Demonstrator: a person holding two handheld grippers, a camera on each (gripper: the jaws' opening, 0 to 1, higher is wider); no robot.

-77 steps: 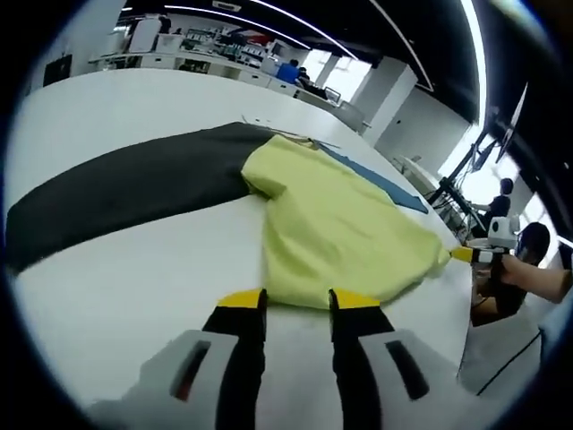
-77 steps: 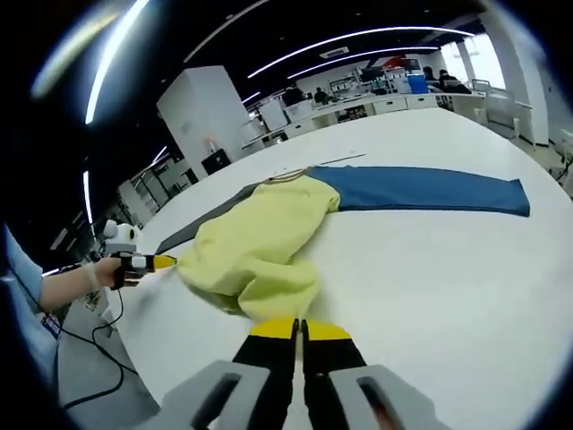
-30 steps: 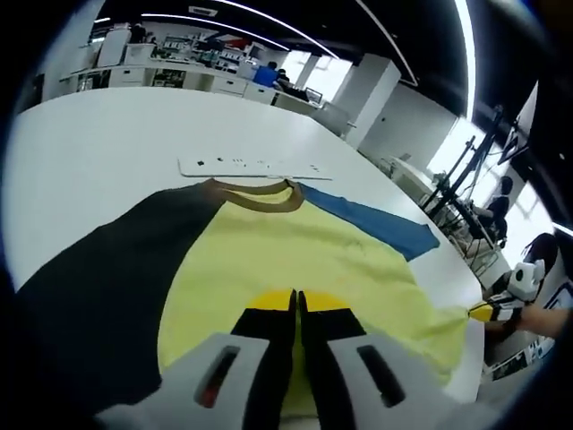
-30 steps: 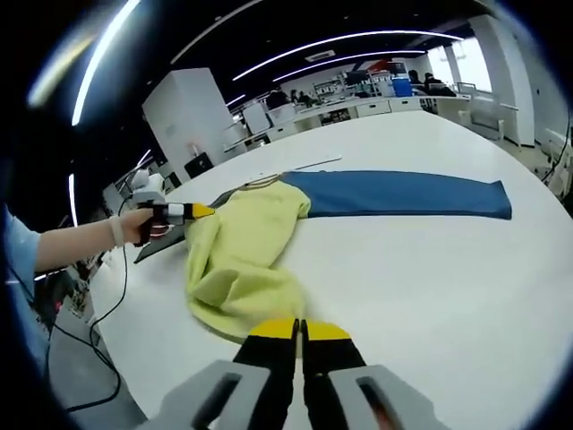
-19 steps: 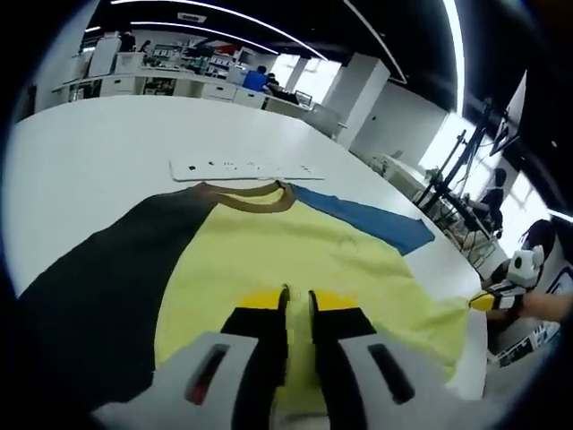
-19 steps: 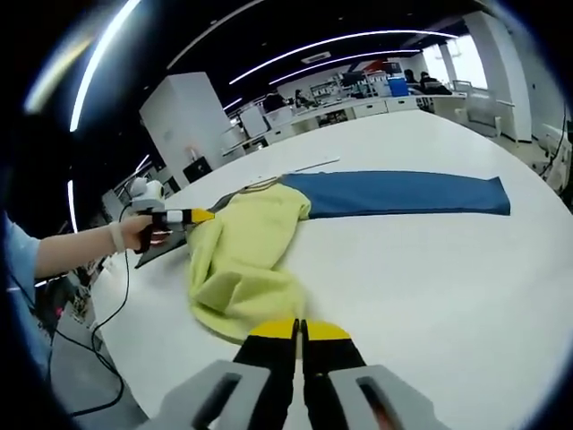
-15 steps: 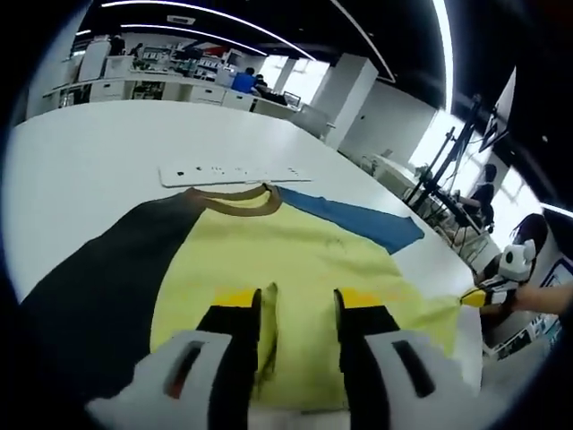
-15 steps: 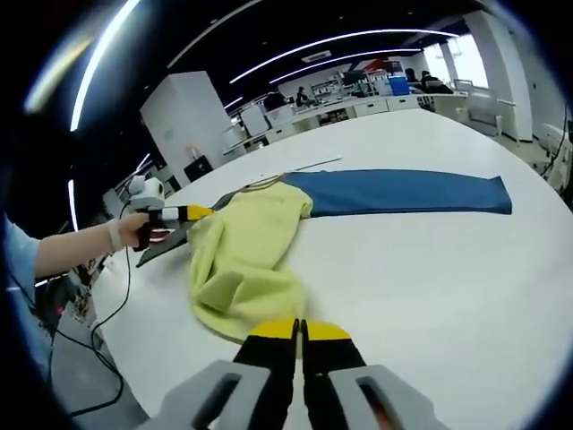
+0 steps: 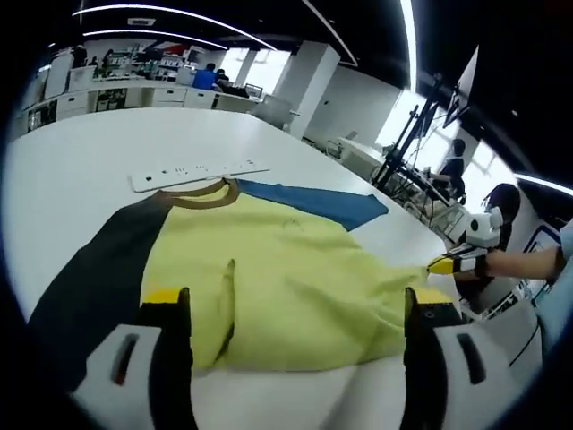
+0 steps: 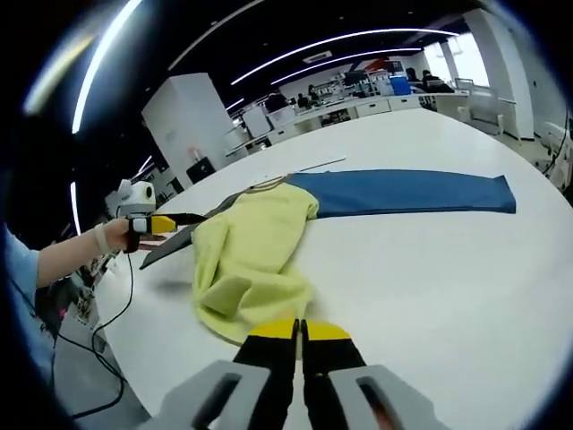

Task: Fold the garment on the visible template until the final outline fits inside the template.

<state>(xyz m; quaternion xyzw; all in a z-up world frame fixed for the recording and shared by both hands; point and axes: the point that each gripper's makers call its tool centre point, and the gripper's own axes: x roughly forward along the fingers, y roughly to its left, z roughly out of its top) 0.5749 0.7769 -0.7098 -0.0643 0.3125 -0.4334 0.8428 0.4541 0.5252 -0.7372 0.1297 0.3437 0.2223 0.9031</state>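
Observation:
A long-sleeved garment lies on the white table (image 9: 72, 148): yellow body (image 9: 286, 260), brown collar (image 9: 204, 193), dark sleeve (image 9: 85, 269), blue sleeve (image 9: 309, 199). My left gripper (image 9: 295, 300) stands wide open just short of the near hem, nothing between its jaws. The yellow body (image 10: 255, 242) is bunched and folded over on itself. My right gripper (image 10: 300, 330) is shut on its near hem corner. The right gripper (image 9: 437, 265) comes in from the right, held by a hand, pinching that corner. The left gripper (image 10: 175, 219) hovers beside the dark sleeve (image 10: 170, 246). The blue sleeve (image 10: 412, 190) stretches flat.
A white strip with dark marks (image 9: 192, 172) lies just beyond the collar. The table (image 10: 430, 296) is wide and round-edged. Desks, people and stands fill the room behind. A cable hangs from the hand at the left table edge (image 10: 121, 313).
My left gripper has opened wide, let go of the yellow fabric and drawn back toward the hem. The fold has dropped onto the body. The right gripper keeps its hold.

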